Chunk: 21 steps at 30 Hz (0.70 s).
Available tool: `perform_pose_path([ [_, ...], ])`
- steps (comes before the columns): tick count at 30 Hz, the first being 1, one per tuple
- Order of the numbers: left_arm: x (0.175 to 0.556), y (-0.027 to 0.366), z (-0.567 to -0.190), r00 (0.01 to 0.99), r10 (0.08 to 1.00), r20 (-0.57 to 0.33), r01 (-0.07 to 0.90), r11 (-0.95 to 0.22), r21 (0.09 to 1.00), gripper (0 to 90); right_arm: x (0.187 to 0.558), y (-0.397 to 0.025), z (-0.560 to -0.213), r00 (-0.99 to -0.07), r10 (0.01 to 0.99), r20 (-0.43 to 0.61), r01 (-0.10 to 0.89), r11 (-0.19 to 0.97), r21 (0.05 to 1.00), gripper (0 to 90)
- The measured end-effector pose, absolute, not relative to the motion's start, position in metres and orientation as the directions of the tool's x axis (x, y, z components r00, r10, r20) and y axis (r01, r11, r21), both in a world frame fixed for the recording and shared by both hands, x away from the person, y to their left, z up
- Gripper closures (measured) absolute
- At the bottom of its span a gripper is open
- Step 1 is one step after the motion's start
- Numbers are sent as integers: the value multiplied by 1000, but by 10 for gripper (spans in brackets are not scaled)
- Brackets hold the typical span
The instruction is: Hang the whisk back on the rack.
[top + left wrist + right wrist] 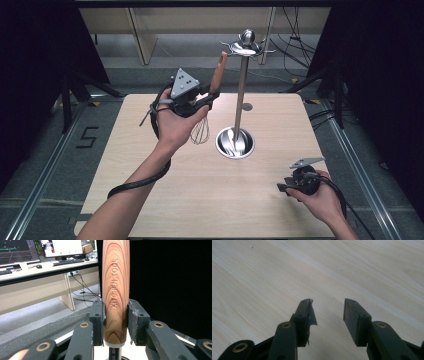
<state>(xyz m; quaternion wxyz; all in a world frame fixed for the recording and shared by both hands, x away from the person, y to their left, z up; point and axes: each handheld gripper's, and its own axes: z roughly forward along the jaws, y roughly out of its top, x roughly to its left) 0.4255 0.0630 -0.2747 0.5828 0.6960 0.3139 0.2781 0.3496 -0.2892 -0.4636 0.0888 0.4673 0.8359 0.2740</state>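
Near the pale wooden table's (210, 200) front right corner, the right gripper (327, 315) hung with jaws parted, holding nothing. Farther back, the left gripper (210, 97) clamped the wooden-handled wire whisk (115, 290) upright above the table, beside the chrome utensil stand (240, 90)

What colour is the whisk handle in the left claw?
Reddish-brown wood grain, stamped KITCHEN TOOL: the whisk handle shows best in the left gripper view.

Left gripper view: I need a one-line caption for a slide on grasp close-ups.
Left gripper shut on the wooden handle of a whisk, held upright, "KITCHEN TOOL" engraved along it.
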Motion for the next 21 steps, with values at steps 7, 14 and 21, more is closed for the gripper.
perform_pose_path([
  [7,425,63,-273,649,761,26,105,-124,987,681,350,-289,-464,-546,830,112,734,411,540,583],
  [14,427,61,-271,647,762,28,105,-126,986,680,351,-290,-464,-555,826,101,726,421,544,583],
  [21,429,60,-269,645,764,29,107,-128,986,681,351,-291,-464,-555,826,101,726,421,544,583],
])
